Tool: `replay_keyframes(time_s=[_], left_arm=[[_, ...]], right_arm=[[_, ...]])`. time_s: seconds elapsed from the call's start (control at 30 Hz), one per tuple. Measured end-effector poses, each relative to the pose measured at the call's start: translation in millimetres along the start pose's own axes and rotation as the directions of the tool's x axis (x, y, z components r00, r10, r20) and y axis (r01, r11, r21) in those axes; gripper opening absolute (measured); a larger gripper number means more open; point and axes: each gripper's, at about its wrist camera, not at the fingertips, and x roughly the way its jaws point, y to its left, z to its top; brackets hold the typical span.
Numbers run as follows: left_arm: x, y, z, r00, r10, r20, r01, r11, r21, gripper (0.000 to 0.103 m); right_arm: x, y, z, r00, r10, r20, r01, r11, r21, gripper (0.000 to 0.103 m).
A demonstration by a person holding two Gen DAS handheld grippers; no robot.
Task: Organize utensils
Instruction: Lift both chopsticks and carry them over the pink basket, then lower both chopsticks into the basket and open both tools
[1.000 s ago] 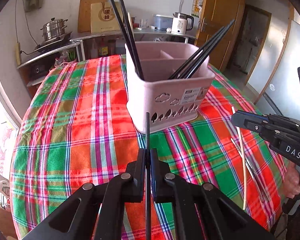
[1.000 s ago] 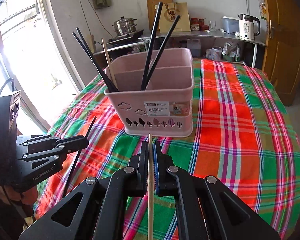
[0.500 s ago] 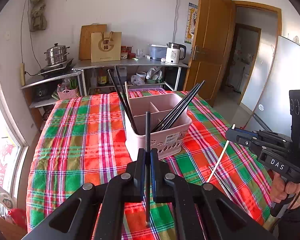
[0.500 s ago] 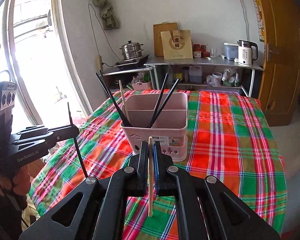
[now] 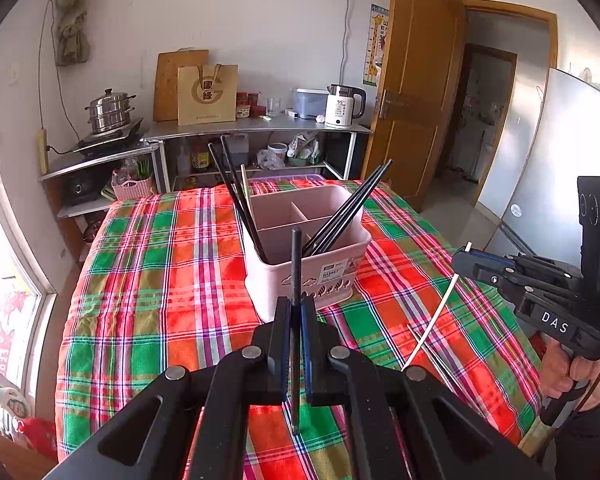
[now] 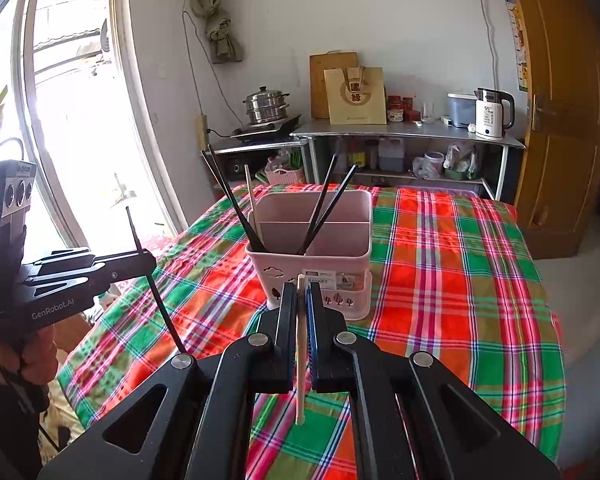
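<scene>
Left gripper [image 5: 296, 336]: clenched on a thin black chopstick [image 5: 296, 264], long axis upright, lifted above the plaid-clothed worktop [image 5: 148, 280].
Right gripper [image 6: 302, 320]: clamped on a pale wooden chopstick [image 6: 300, 384], also near upright.
Pink divided plastic basket [image 6: 312, 264]: mid-worktop, beyond both grippers, black chopsticks leaning inside.

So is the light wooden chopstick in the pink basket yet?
No, out. The light wooden chopstick is pinched in the right tongs, short of the pink plastic basket.
</scene>
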Motion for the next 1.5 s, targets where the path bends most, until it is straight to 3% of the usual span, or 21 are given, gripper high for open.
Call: replay_keyframes(time_s=[0.43, 0.9, 1.2, 1.5], left_arm=[[-3, 10, 59, 0.998, -0.023, 0.060, 0.025, 0.999, -0.033, 0.004], [-13, 28, 137, 0.980, -0.001, 0.201, 0.012, 0.998, -0.057, 0.004], [22, 41, 135, 0.984, -0.007, 0.175, 0.021, 0.996, -0.082, 0.004], [62, 51, 110, 0.994, -0.023, 0.107, 0.035, 0.994, -0.108, 0.004]], right_arm=[[3, 3, 40, 0.996, 0.021, 0.085, -0.021, 1.000, -0.007, 0.005], [17, 6, 108, 0.970, 0.033, 0.242, -0.038, 0.999, 0.016, 0.005], [42, 6, 110, 0.966, 0.008, 0.258, -0.014, 1.000, 0.021, 0.005], [75, 0, 88, 0.986, -0.003, 0.165, -0.004, 0.999, 0.045, 0.005]])
